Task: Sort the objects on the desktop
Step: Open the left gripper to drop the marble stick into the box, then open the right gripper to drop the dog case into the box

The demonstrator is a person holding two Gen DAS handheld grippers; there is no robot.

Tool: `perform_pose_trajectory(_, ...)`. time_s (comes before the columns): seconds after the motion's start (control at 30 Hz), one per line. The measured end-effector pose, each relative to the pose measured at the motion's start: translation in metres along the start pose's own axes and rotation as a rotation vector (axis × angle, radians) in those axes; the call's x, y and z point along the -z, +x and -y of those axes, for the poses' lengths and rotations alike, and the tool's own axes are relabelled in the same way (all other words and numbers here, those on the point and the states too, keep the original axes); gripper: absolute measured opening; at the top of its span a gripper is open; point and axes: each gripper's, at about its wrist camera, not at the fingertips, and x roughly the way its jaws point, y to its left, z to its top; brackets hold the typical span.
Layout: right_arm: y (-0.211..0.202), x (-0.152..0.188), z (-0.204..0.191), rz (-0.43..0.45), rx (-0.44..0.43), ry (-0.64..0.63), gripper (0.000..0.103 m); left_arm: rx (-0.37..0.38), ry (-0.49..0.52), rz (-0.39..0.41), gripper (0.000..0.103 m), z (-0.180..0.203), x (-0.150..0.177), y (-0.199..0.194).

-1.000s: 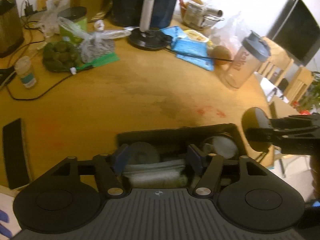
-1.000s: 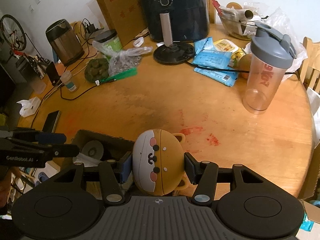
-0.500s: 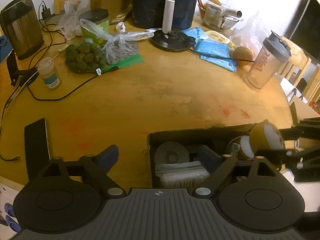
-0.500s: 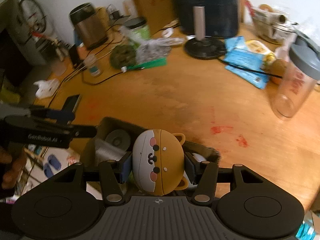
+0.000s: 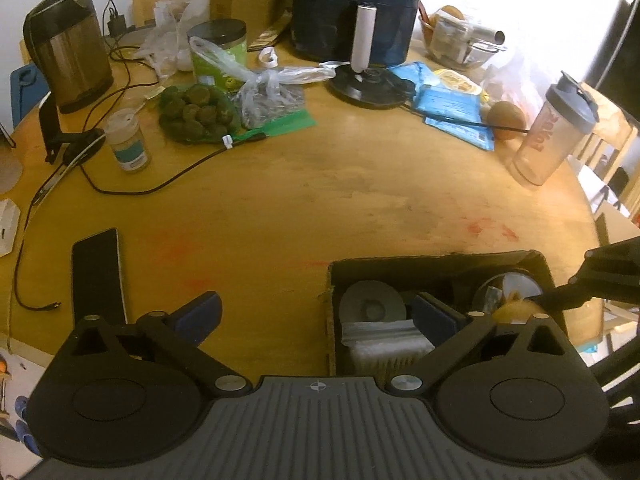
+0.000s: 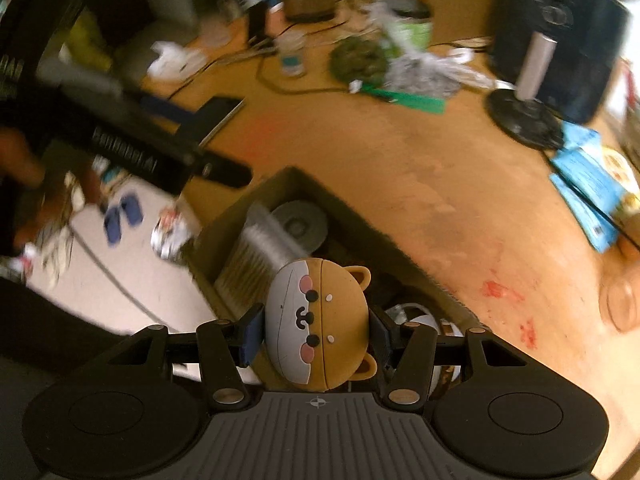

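A dark cardboard box [image 5: 440, 260] sits at the table's near edge, holding a grey disc [image 5: 372, 304], a white folded stack [image 5: 384, 340] and a round white tin [image 5: 516, 284]. My left gripper [image 5: 316, 314] hovers over the box's left wall. Its jaws are opening wide and nothing is gripped between them. My right gripper [image 6: 316, 332] is shut on a brown-and-white bear-face case [image 6: 320, 320] and hangs above the box [image 6: 360, 220], near its right end. In the left wrist view the case [image 5: 512, 314] shows as a brown blur under the right gripper's black fingers [image 5: 568, 298].
A black phone [image 5: 98, 276] lies left of the box, with a black cable [image 5: 160, 184] beyond it. Further back stand a kettle [image 5: 68, 48], a small jar [image 5: 128, 144], a green bag [image 5: 196, 114], an air fryer [image 5: 352, 8], blue packets [image 5: 452, 112] and a shaker bottle [image 5: 552, 132].
The left jaws spread from narrow to wide, and the box slid right in that view. The right gripper rolled and carried the bear case from beside the box to above it.
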Motion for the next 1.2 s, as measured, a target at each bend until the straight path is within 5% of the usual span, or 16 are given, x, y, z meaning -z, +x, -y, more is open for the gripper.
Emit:
perform_pose_trajectory(0.03, 0.000, 0.001, 0.000, -0.001, 0.002, -0.007, 0.058, -0.006, 0.002, 0.002, 0.103, 0.000, 0.000, -0.001)
perform_pose_trajectory(0.1, -0.001, 0.001, 0.001, 0.006, -0.010, 0.004, 0.078, -0.024, 0.007, -0.002, 0.103, 0.002, -0.001, -0.001)
perform_pose_trajectory(0.17, -0.004, 0.001, 0.003, 0.025, -0.015, 0.022, 0.087, -0.046, 0.011, -0.005, 0.103, 0.004, -0.001, -0.002)
perform_pose_trajectory(0.47, -0.011, 0.006, 0.015, 0.038, 0.029, 0.182, 0.102, -0.111, -0.007, -0.022, 0.103, 0.008, -0.004, -0.007)
perform_pose_trajectory(0.87, -0.019, 0.021, 0.047, -0.066, 0.183, 0.517, 0.103, -0.090, -0.025, -0.087, 0.103, 0.019, -0.016, -0.008)
perform_pose_trajectory(1.2, -0.027, 0.032, 0.056, -0.169, 0.245, 0.626, 0.103, -0.096, 0.026, -0.172, 0.103, 0.042, -0.022, -0.002)
